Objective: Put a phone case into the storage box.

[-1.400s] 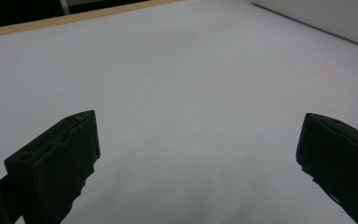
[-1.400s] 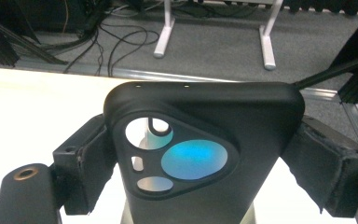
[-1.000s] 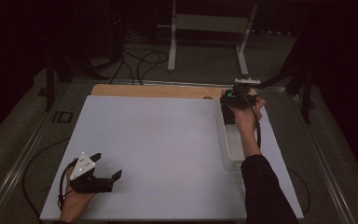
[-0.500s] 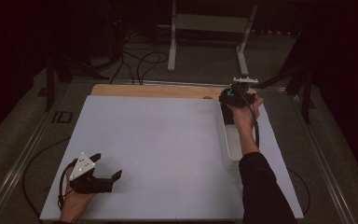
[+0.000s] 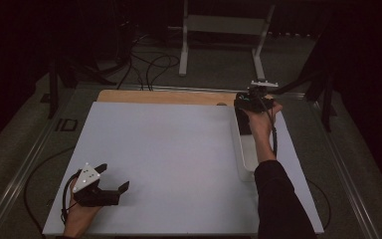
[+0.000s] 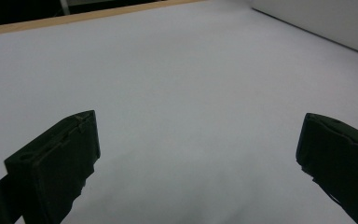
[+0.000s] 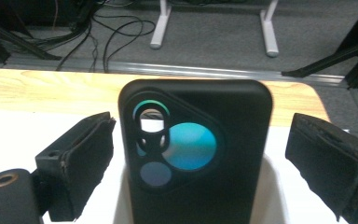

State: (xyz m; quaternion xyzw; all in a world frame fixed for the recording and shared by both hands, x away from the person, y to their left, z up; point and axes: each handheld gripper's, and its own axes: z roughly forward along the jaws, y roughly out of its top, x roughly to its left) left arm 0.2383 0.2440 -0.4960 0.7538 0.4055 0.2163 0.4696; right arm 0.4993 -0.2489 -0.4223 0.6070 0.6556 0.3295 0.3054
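my right tongs sit at the upper right of the high view, at the far end of the white tray that runs down the right side of the desk. in the right gripper view a black phone case stands upright in that tray, in the middle of the frame, its back with the round camera cutouts turned to me. my jaws stand on either side of it with a gap showing at each edge, so the pads do not press on it; they have just been opening and now stand wide, with the case between them but not gripped.

my left tongs rest at the lower left of the high view, low over the white desk surface, well apart from the tray. in the left gripper view the jaws stand wide apart with nothing between them but bare desk, and a corner of the tray shows at the upper right.
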